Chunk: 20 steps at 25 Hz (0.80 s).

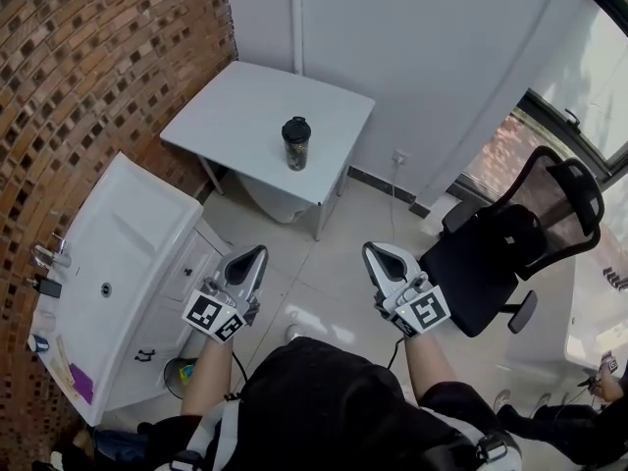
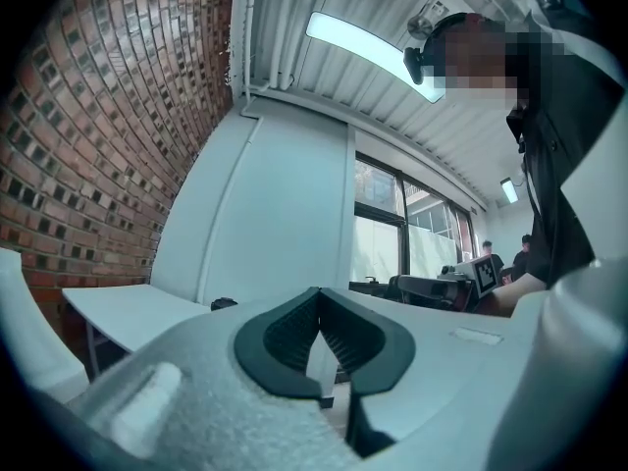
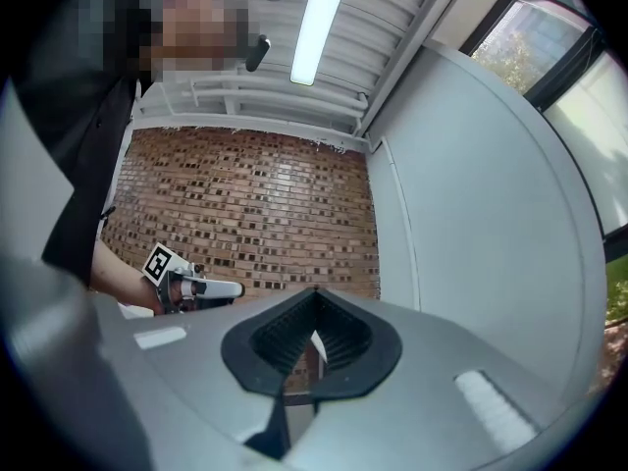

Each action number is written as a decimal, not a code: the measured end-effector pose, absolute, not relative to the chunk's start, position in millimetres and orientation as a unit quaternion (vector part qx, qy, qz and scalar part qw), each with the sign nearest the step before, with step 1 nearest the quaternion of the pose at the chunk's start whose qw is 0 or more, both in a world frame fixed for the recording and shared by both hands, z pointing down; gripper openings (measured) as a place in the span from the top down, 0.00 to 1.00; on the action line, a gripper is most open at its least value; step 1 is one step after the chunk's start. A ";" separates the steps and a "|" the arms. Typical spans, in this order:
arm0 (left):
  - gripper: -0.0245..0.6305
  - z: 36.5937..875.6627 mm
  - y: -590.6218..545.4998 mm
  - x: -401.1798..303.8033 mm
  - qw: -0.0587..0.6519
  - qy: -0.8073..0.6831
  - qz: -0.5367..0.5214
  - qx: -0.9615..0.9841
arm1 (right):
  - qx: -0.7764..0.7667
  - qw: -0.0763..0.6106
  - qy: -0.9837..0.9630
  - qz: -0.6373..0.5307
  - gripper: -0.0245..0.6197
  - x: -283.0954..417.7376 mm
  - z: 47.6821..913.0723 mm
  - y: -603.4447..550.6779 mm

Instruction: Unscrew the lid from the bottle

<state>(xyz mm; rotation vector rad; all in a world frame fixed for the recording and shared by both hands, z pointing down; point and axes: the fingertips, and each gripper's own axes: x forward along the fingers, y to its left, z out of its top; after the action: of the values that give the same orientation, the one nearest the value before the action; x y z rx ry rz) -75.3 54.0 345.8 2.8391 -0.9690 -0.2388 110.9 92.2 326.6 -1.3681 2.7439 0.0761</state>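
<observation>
A dark bottle with a black lid stands upright near the front edge of a small white table. In the left gripper view only the lid peeks over the jaws, left of centre. Both grippers are held well short of the table, over the floor. My left gripper is shut with nothing in it, tips meeting. My right gripper is also shut and empty. The right gripper view faces the brick wall and shows the left gripper off to its left, not the bottle.
A white washbasin counter runs along the brick wall at the left. A black office chair stands at the right. White wall panels rise behind the table. Tiled floor lies between me and the table.
</observation>
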 end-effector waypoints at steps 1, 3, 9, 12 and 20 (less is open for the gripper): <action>0.96 345.2 47.2 -77.3 0.066 -0.320 -0.081 0.942 | -0.447 0.039 0.893 0.026 0.95 108.9 326.2 86.9; 0.96 343.8 36.5 -81.0 0.066 -0.314 -0.083 0.944 | -0.454 0.045 0.889 0.025 0.95 105.2 326.2 77.2; 0.96 361.1 8.9 -94.3 0.088 -0.311 -0.081 0.943 | -0.471 0.032 0.881 0.002 0.95 90.1 338.2 56.1; 0.96 365.6 -5.6 -95.6 0.087 -0.332 -0.088 0.935 | -0.474 0.025 0.880 -0.006 0.95 97.6 342.5 45.4; 0.96 369.9 -54.0 -85.7 0.070 -0.359 -0.073 0.928 | -0.459 0.019 0.888 -0.005 0.95 113.6 353.0 -16.8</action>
<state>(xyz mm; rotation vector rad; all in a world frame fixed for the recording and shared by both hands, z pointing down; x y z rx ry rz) -85.7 -54.0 369.9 2.7932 -1.0792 -0.2193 113.6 -16.8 353.0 -1.4235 2.7570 -0.0163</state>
